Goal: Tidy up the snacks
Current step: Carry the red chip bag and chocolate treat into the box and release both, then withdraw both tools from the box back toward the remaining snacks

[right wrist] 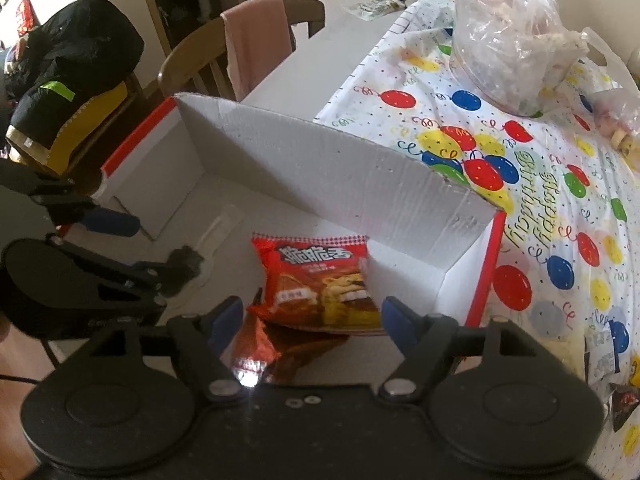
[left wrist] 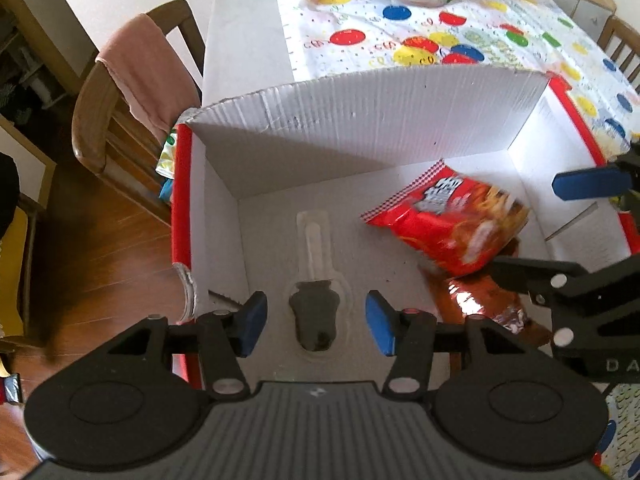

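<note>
Left wrist view shows the left claw open and empty above the white box floor, while the right claw stands wide with nothing pinched, right over a red snack bag lying atop a brown bag. With the bag apparently just dropped, lifting both claws straight up should avoid dragging it.

A home dining area is indicated. A table is covered by a balloon-printed "Happy Birthday" cloth. Wooden chairs are set at it, one draped with a pink garment, another piled with dark clothing. Wood flooring is seen below.
</note>
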Motion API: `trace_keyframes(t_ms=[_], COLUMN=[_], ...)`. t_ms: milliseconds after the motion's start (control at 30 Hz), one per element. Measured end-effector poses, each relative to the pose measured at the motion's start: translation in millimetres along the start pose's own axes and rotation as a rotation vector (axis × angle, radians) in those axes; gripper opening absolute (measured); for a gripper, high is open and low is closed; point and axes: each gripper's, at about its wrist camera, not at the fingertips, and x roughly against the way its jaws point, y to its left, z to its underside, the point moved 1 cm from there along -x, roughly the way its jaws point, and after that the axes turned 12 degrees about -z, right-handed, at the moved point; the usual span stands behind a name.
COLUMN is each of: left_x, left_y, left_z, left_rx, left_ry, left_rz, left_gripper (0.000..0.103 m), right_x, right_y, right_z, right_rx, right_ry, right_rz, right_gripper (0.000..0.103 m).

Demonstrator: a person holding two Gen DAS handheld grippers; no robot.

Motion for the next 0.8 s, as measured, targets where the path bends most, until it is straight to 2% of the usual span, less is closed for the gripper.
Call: trace_keyframes(t_ms=[67, 300, 400, 800], left_x=[5.7, 34.3, 49.4, 107.8], left_y=[3.3, 11.4, 11.6, -7.0], left_z=[2.7, 12.5, 17.2, 27.2], left_rx=[0.02, 0.063, 0.083, 0.162], left_ry=[-0.012, -0.083, -0.117, -0.257], left_rz=[0.005, 0.04, 0.05, 0.109], left_gripper=[0.058, 0.059, 0.063, 0.068], right_x=[6.3, 33.2, 47.6, 108.7], right_y=[2.6, 9.4, 12.0, 8.5], right_z=[1.8, 6.3, 9.8, 37.3], right_rx=[0.003, 0.008, 0.01, 0.009], right_ry=[-0.013, -0.069, -0.098, -0.225], right_rz=[-0.009, -0.04, -0.057, -0.082], right_gripper=[0.078, 0.082, 0.085, 0.095])
